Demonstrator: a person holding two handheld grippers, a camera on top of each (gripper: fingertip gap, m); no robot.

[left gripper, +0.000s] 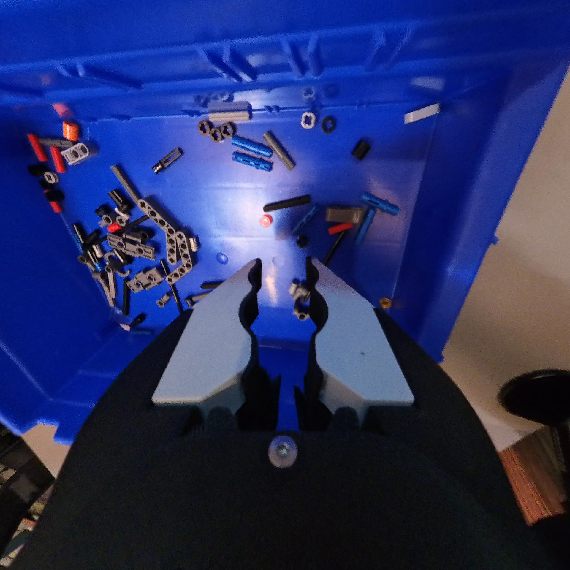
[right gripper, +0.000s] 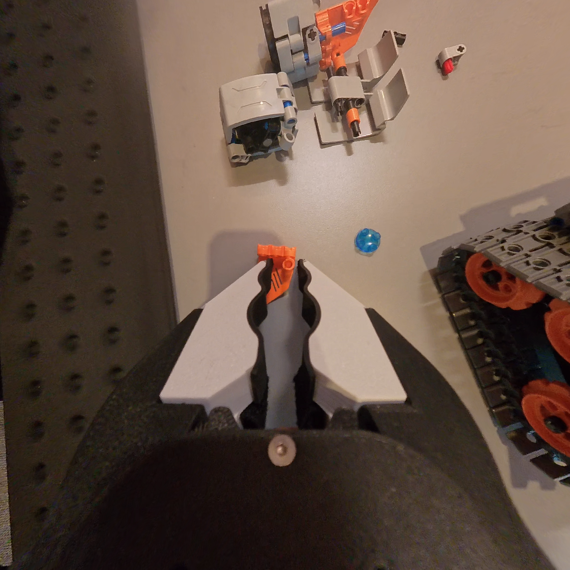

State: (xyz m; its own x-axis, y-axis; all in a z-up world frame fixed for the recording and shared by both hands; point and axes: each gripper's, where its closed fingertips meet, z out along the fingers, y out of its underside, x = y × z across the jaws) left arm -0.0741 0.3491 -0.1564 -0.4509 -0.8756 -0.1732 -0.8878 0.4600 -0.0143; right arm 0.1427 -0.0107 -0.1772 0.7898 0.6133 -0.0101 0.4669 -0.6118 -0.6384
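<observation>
Left hand-held gripper (left gripper: 283, 265): jaws parted by a narrow gap, nothing between them, poised over the inside of a blue plastic bin (left gripper: 431, 216). Nearest piece a small grey connector (left gripper: 299, 296), just beside the inner edge of the right finger, lower centre of the frame; contact impossible to judge. Scattered across the bin floor: a heap of grey beams and black pins (left gripper: 138, 246) at left, red axles (left gripper: 46, 154) at upper left, two blue pins (left gripper: 251, 152) at upper centre, a round translucent red stud (left gripper: 265, 221) at centre, more blue pins (left gripper: 377, 205) at right. Bin standing on a pale tabletop (left gripper: 524, 277).

Right hand-held gripper (right gripper: 280, 262): jaws narrowly apart around an orange panel piece (right gripper: 277, 271), at the centre of the frame. Piece leaning against the left finger, with a gap showing on its right side; top edge poking out past the fingertips. Whether truly pinched or only resting there, impossible to tell. On the pale tabletop (right gripper: 216, 200) beyond: a translucent blue round stud (right gripper: 367, 241) right of the fingertips, a grey cab-like sub-assembly (right gripper: 256, 114) at upper centre, a grey and orange assembly with curved panels (right gripper: 333, 61) above it, a small grey connector with a red pin (right gripper: 450, 58) at upper right. Tracked chassis with orange wheels (right gripper: 509, 324) at the right edge. Dark perforated panel (right gripper: 68, 216) along the left side.
</observation>
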